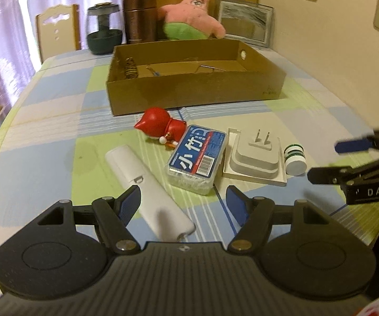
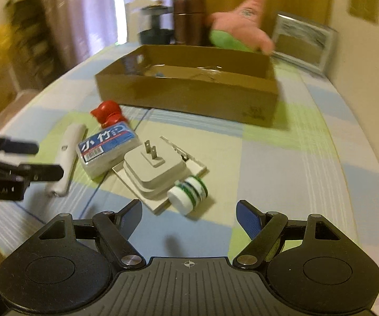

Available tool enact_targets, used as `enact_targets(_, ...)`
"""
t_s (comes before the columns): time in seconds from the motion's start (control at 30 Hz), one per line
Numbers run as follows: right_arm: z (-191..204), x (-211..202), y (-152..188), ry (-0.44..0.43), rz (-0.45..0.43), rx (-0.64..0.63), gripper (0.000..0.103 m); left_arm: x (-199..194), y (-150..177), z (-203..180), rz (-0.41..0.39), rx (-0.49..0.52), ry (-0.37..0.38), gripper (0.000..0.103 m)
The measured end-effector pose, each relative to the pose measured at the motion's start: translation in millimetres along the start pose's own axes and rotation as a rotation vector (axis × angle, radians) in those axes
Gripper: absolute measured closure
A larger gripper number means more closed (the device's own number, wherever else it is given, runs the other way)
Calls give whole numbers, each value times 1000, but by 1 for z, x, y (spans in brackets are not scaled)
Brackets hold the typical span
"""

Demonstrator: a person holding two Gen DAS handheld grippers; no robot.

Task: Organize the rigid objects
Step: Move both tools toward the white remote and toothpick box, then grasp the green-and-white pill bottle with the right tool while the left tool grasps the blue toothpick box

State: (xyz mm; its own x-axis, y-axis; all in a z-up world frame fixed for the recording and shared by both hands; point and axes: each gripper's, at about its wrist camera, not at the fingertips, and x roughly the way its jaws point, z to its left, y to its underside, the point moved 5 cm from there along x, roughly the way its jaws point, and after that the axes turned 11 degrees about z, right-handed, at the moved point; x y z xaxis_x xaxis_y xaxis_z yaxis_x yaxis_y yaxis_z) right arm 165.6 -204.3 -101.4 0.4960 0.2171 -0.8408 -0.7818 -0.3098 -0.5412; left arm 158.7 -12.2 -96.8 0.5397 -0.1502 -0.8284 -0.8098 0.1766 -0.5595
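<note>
Left gripper (image 1: 183,201) spread, empty — white tube (image 1: 147,189) lies between its fingers on the table (image 1: 44,131). Right gripper (image 2: 188,217) spread, empty; green-ringed white bottle (image 2: 189,193) lies on its side just ahead, touching the plug tray (image 2: 158,169). Beyond: toothpick box (image 1: 198,155), red figurine (image 1: 160,126) — then cardboard box (image 1: 194,92).

On the worktop (image 1: 57,110) a row of small things lies in front of the cardboard box (image 1: 194,89): from left to right, a long tube (image 1: 147,184), a toothpick box (image 1: 198,155), a plug adapter (image 1: 255,155) resting on a flat tray (image 1: 281,181), and a small bottle (image 1: 295,160) on its side just beside the tray. A toy figure (image 1: 160,126) lies between the toothpick box and the cardboard box. Behind the cardboard box stand a jar (image 1: 104,29), a flask (image 1: 139,17), a plush star (image 1: 192,18) and a framed picture (image 1: 244,22).
</note>
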Motion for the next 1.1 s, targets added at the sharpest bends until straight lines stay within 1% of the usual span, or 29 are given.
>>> enact_targets(0.17, -1, 12, -14, -62, 15, -197, 33, 10, -10, 4, 3, 71, 13, 36)
enact_targets(0.3, -7, 27, -22, -129, 58, -293, 40, 19, -19, 6, 13, 144, 44, 36)
enact_targets(0.37, -9, 34, -24, -156, 79, -346, 43, 23, -23, 4, 13, 192, 68, 34)
enact_targets(0.47, -10, 43, -24, -178, 113, -417, 47, 29, -30, 5, 23, 232, 102, 33)
enact_targets(0.53, -11, 47, -25, -193, 129, -448, 48, 34, -33, 5, 36, 256, 119, 33)
enact_targets(0.63, -11, 50, -26, -213, 140, -483, 51, 40, -37, 5, 50, 285, 131, 33)
enact_targets(0.7, -11, 53, -27, -223, 152, -505, 57, 43, -39, 3, 55, 310, 138, 33)
enact_targets(0.77, -10, 56, -28, -227, 164, -515, 66, 47, -41, 0, 59, 334, 150, 33)
enact_targets(0.83, -10, 58, -29, -231, 170, -518, 71, 52, -44, -3, 65, 354, 149, 33)
enact_targets(0.93, -11, 59, -31, -229, 173, -507, 73, 60, -46, -5, 79, 369, 148, 33)
enact_targets(1.1, -12, 56, -30, -228, 166, -474, 74, 74, -49, -7, 108, 366, 142, 35)
